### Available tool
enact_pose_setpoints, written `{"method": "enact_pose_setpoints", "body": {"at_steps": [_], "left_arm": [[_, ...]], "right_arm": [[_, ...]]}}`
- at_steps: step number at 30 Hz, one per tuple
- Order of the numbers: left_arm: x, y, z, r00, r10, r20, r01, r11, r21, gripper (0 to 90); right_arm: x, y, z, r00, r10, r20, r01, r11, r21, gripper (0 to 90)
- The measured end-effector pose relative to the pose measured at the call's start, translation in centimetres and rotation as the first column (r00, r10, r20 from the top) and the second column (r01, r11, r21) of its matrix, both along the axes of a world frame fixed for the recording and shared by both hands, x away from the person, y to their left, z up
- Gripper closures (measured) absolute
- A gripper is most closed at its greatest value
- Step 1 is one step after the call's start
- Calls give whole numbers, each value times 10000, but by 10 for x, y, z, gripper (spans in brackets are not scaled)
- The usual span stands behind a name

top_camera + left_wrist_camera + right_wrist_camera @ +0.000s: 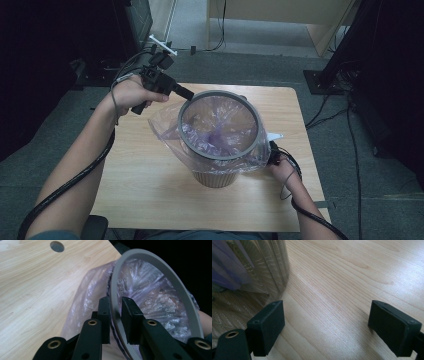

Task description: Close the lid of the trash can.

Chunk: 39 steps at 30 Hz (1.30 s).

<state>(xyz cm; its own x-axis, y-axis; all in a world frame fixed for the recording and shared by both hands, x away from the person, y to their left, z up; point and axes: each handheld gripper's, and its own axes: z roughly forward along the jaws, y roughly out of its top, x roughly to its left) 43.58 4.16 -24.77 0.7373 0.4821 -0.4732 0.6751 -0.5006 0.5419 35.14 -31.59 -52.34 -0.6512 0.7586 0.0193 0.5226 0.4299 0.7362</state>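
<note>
My left tool (115,312) pinches the grey ring (150,261) at frame centre; right tool (325,327) gapes empty, so I'd seat it evenly over the bag (165,127).

black claws (116,315) with brass rivets, black cables.

A light wooden table (145,170) carries a tan waste bin (215,178), which stands just beside the right gripper's (325,327) fingers (268,326).
</note>
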Motion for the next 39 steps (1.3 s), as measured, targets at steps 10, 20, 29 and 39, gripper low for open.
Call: {"method": "enact_pose_setpoints", "body": {"at_steps": [10,20,29,39], "left_arm": [[-5,1,-9,9996,-83,283,82,10000,17,798],[-8,5,-6,9983,-156,561,173,9994,-313,726],[-9,18,1,9946,99,1031,-63,9994,-351,666],[-9,37,2,9879,539,1451,-515,9985,-204,586]], "right_arm": [[0,0,0,10000,0,-5,0,10000,4,132],[0,0,0,10000,9,-5,-9,10000,2,132],[0,0,0,10000,-1,-12,1,10000,2,132],[0,0,0,10000,0,-12,0,10000,3,132]]}}
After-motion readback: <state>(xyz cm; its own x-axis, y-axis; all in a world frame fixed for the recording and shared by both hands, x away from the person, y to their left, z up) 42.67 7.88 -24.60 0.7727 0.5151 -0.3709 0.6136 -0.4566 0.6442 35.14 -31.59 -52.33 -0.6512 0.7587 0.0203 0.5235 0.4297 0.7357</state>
